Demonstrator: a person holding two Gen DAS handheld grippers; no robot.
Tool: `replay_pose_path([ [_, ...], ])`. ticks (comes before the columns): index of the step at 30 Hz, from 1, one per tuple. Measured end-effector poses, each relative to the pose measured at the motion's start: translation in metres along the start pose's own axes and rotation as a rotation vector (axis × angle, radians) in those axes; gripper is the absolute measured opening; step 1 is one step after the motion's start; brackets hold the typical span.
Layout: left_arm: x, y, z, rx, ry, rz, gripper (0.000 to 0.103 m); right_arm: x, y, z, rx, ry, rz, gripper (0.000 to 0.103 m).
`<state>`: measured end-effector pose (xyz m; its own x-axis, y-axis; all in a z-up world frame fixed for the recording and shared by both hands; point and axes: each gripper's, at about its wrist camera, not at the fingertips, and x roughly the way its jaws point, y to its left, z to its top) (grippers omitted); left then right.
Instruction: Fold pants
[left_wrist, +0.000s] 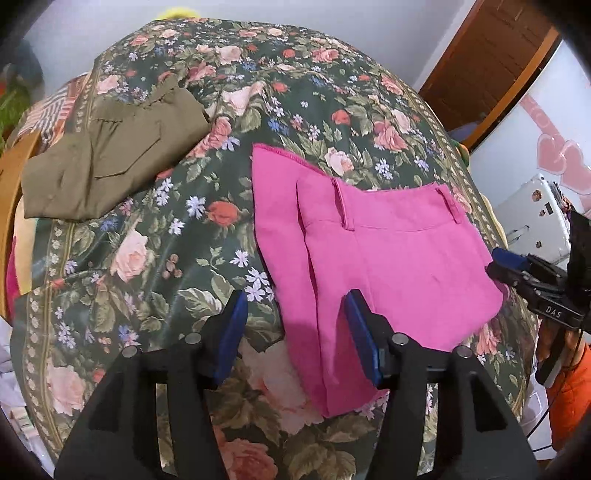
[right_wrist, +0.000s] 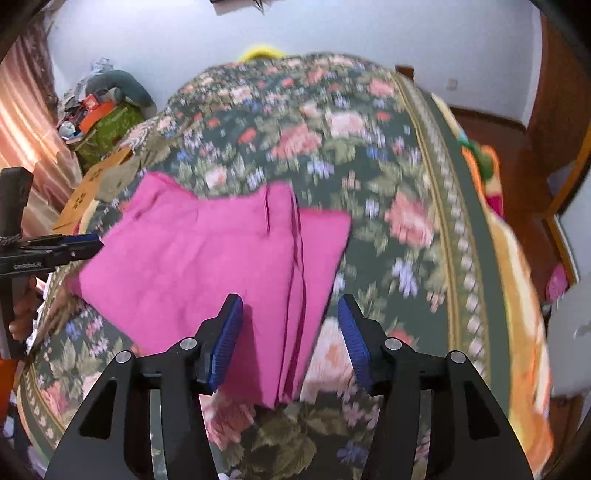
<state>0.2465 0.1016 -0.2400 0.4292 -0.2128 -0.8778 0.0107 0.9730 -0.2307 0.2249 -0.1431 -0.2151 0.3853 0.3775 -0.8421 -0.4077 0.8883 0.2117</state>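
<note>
Folded pants (left_wrist: 384, 254) lie on the bedspread (left_wrist: 155, 258), another garment (left_wrist: 110, 162) far-left.

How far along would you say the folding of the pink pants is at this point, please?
Mostly done, it seems: the pink pants lie on the floral bedspread in a compact stacked bundle, waistband and belt loops on top. Nothing is in hand: the left gripper and right gripper are both open with nothing clamped. An olive garment already lies folded nearby. At most a final tidy remains.
</note>
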Motion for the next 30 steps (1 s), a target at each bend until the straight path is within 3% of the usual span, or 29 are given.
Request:
replay_pose_path([
  [4, 0.011, 0.002, 0.008, -0.022, 0.000, 0.002, 0.055, 0.006, -0.008, -0.003, 0.070, 0.008, 0.048, 0.050],
  [11, 0.022, -0.003, 0.021, -0.026, 0.010, -0.013, 0.055, 0.021, -0.009, 0.002, 0.078, 0.007, 0.100, 0.050],
  [17, 0.030, 0.001, 0.028, -0.047, 0.015, -0.042, 0.054, 0.029, -0.005, 0.009, 0.061, -0.012, 0.081, 0.050],
  [23, 0.033, -0.007, 0.025, -0.038, 0.015, -0.063, 0.031, 0.026, -0.005, 0.011, 0.054, -0.026, 0.089, 0.029],
  [27, 0.030, -0.009, 0.023, -0.050, 0.007, -0.057, 0.022, 0.022, -0.002, 0.014, 0.054, -0.042, 0.083, 0.014],
  [30, 0.022, -0.013, 0.022, -0.036, -0.015, -0.030, 0.016, 0.013, 0.002, 0.017, 0.043, -0.059, 0.080, 0.011],
])
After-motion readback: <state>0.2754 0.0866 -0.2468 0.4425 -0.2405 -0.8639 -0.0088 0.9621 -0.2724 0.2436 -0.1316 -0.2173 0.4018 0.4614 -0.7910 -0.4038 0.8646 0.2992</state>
